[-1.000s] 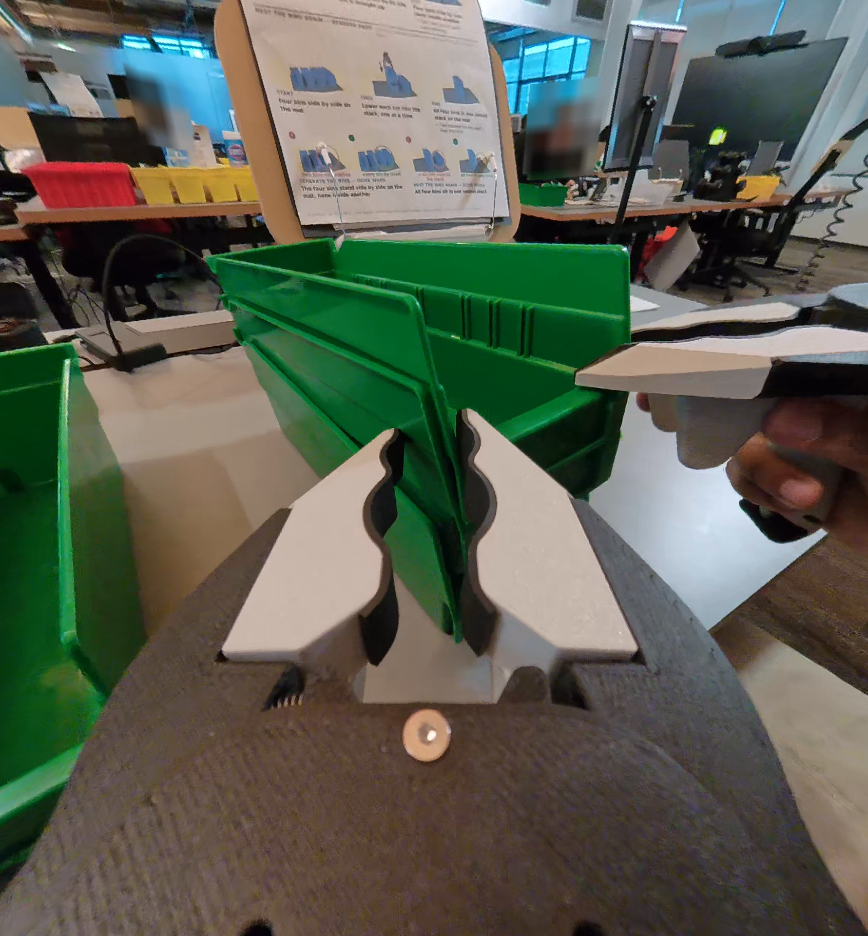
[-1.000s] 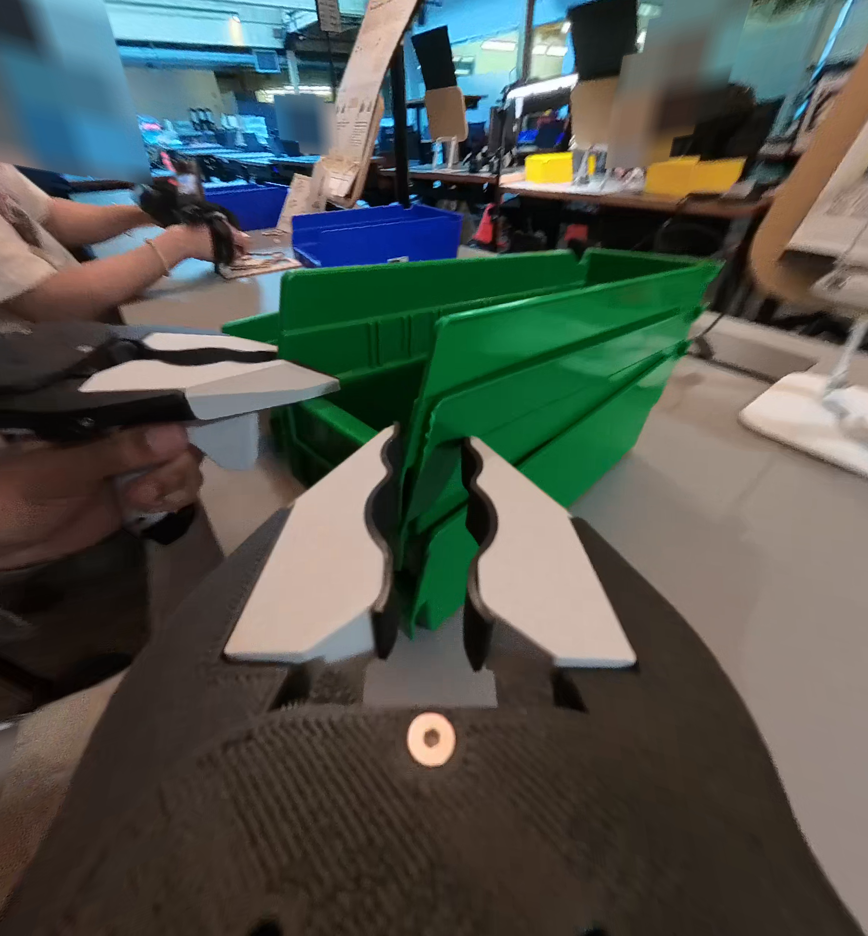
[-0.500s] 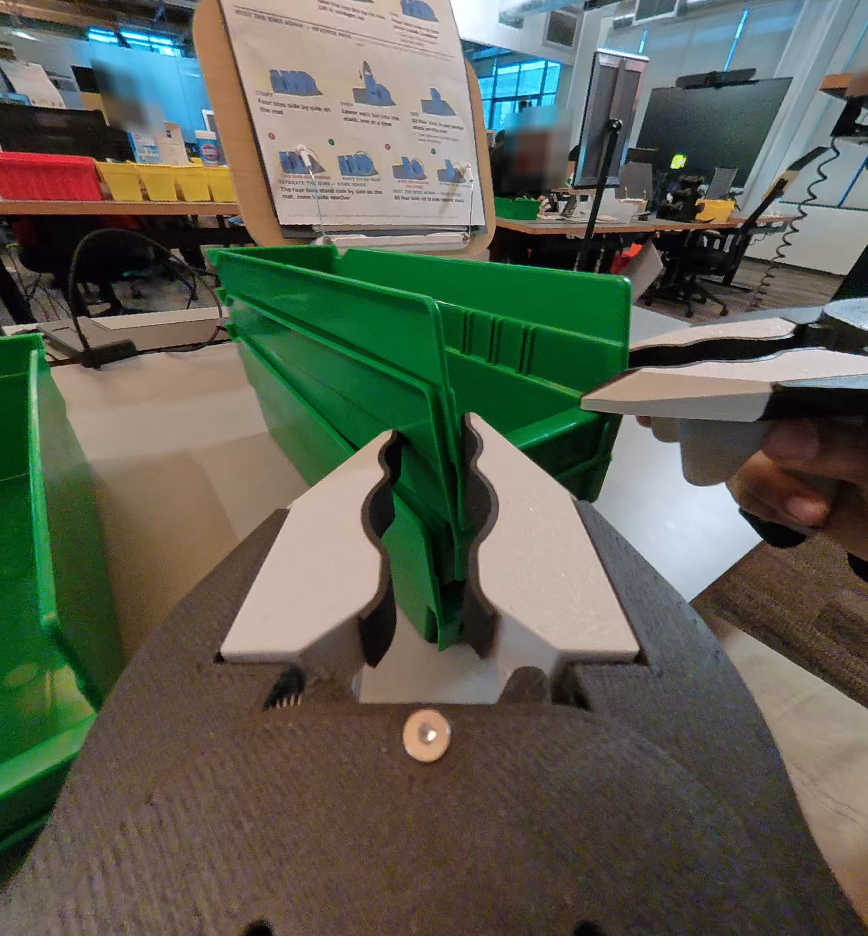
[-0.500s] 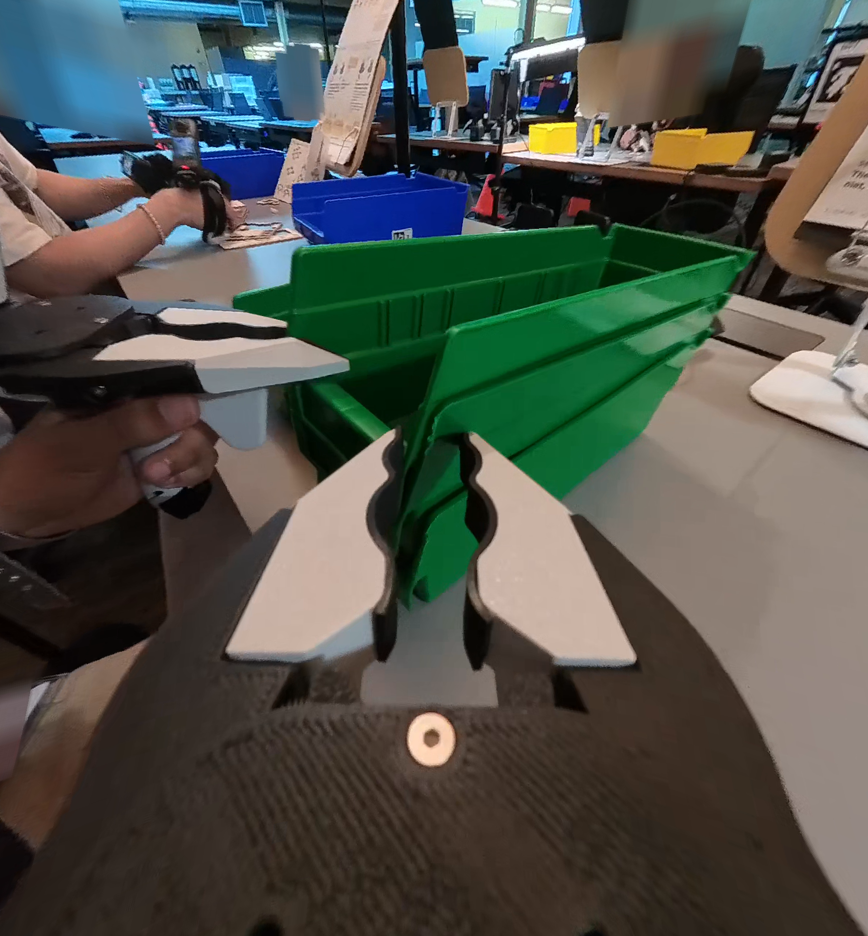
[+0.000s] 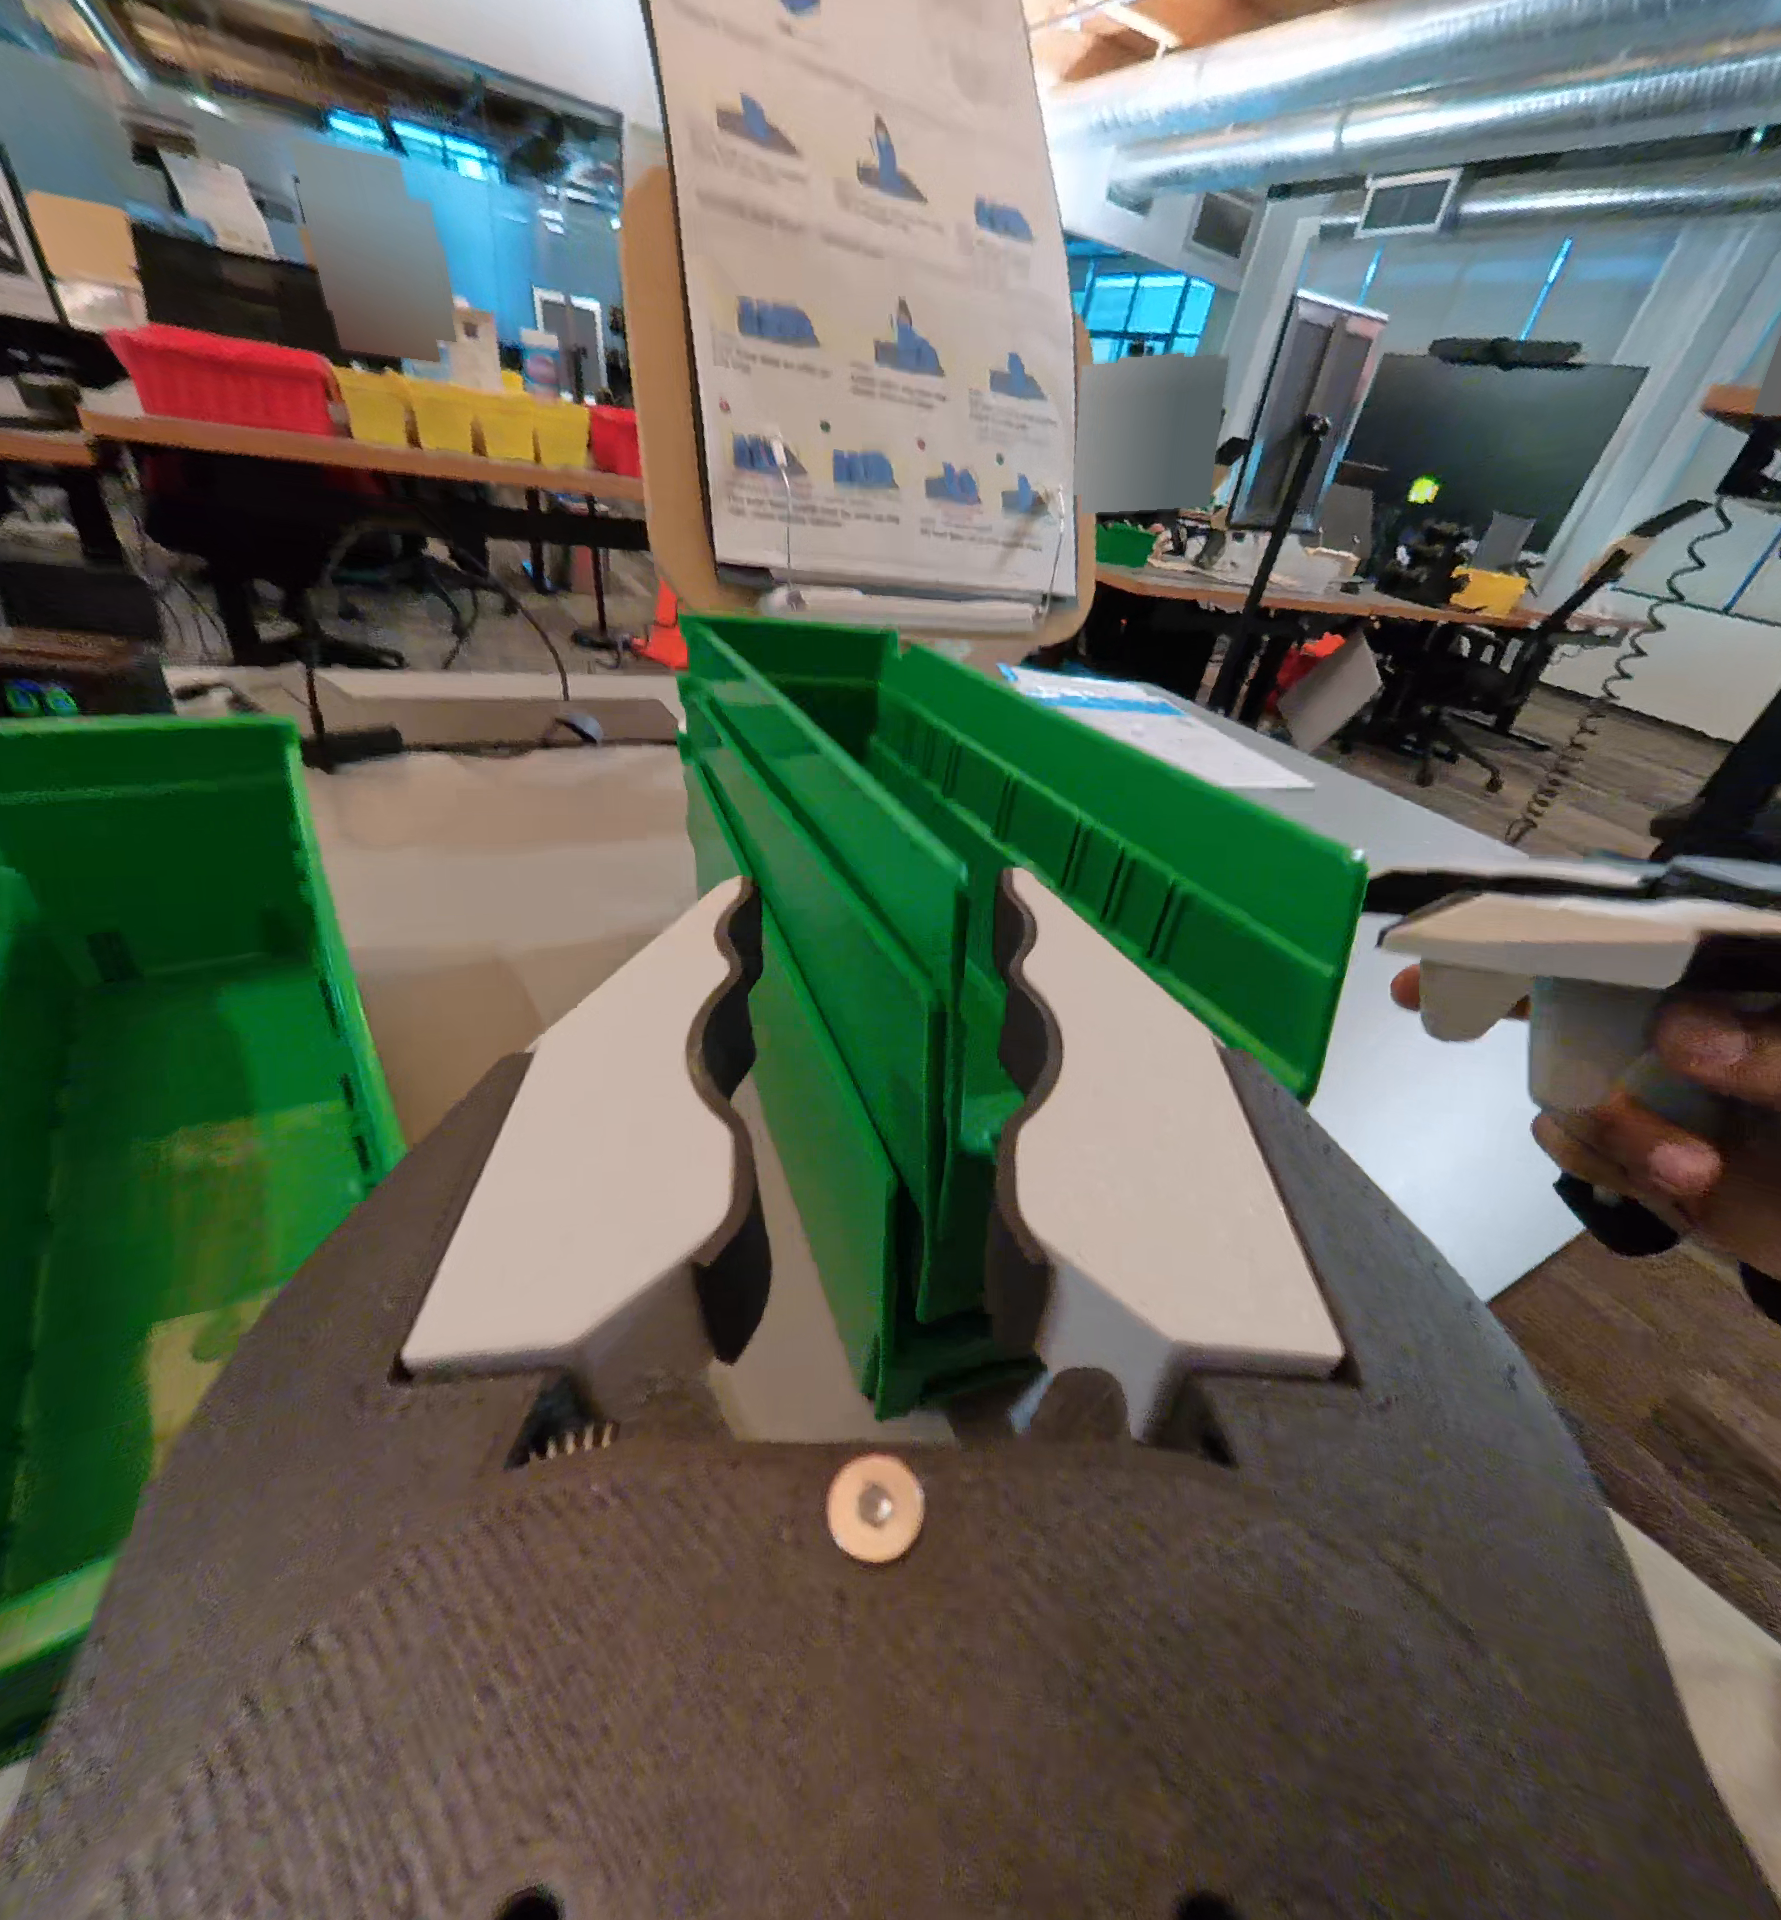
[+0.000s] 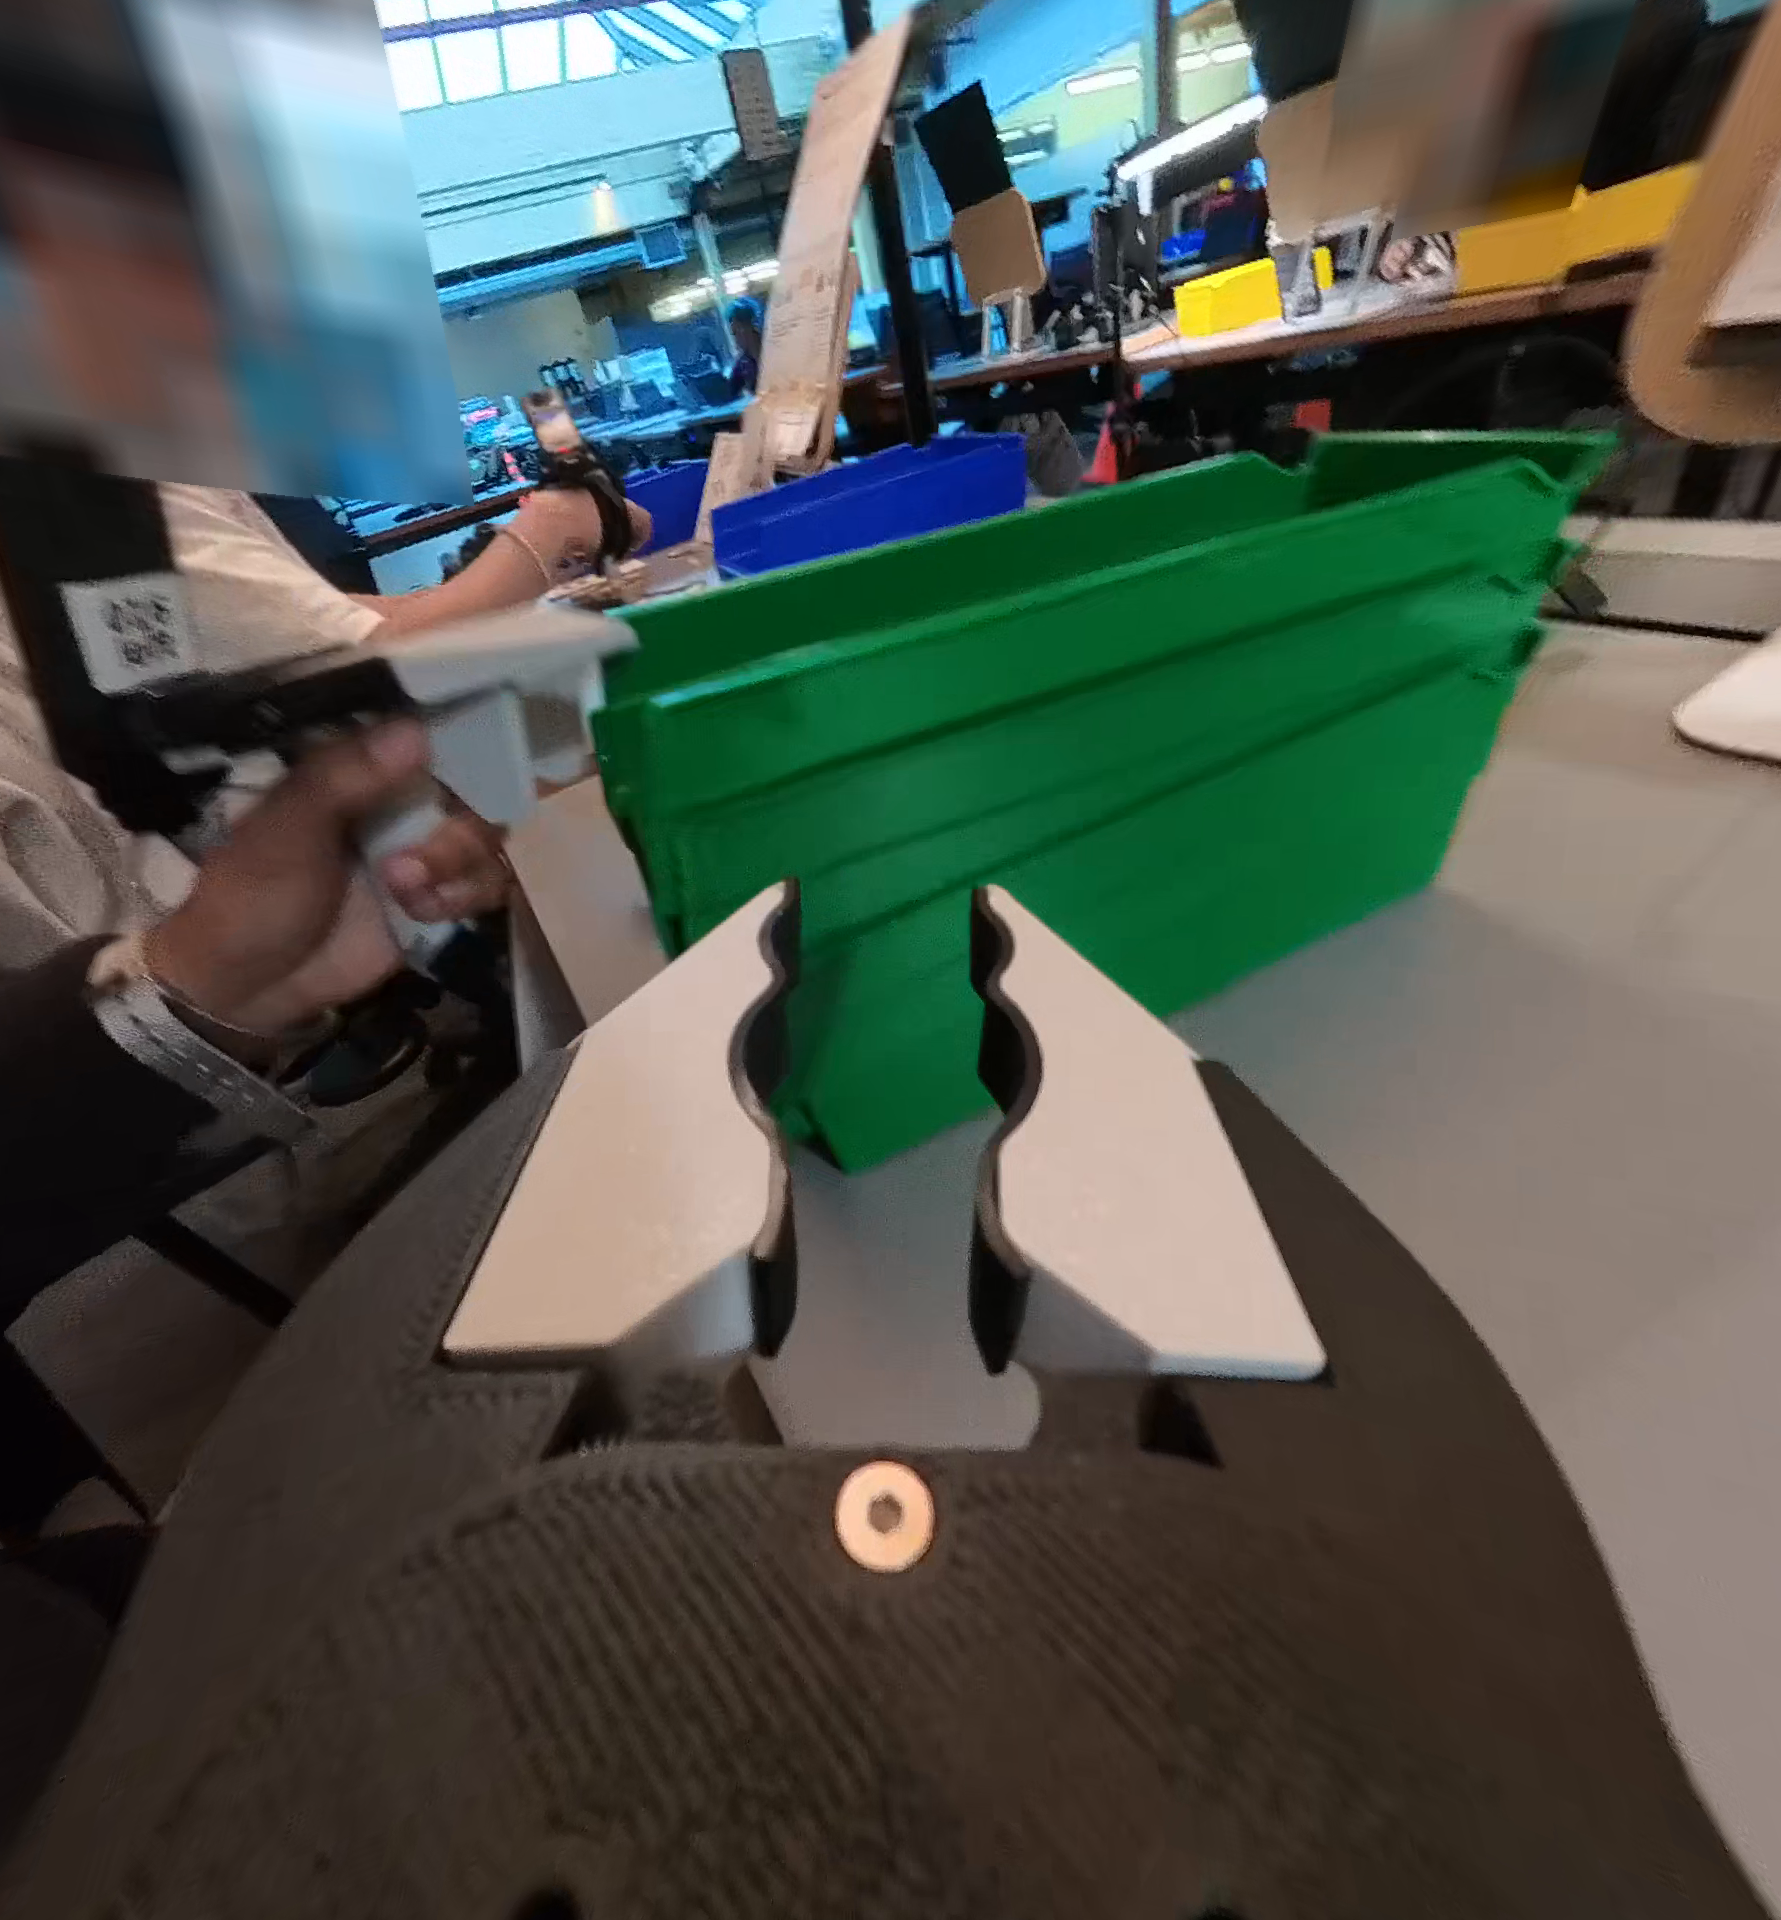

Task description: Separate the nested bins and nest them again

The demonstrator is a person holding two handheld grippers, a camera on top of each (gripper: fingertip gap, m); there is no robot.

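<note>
A stack of nested green bins [image 5: 1125, 862] stands on the grey table [image 5: 512, 883]; it also shows in the right wrist view [image 6: 1177, 727]. My left gripper [image 5: 875, 883] straddles the stack's near side walls, jaws a little apart. My right gripper [image 6: 886, 899] is slightly open and empty, just off the stack's near corner. In the left wrist view the right gripper [image 5: 1405, 925] sits just beside the far wall's end. In the right wrist view the left gripper [image 6: 595, 644] is at the stack's left end. A separate green bin [image 5: 138, 1039] stands to the left.
An instruction board [image 5: 865, 312] stands behind the stack, its white base [image 6: 1779, 707] on the table. The table edge and floor [image 5: 1696, 1351] lie to the right. A blue bin [image 6: 865, 509] and a person's arm [image 6: 512, 561] are at the neighbouring table.
Both grippers' jaws have widened. The right gripper has come off the stack's wall and drawn back to its corner. The left gripper has tilted upward and still straddles the wall.
</note>
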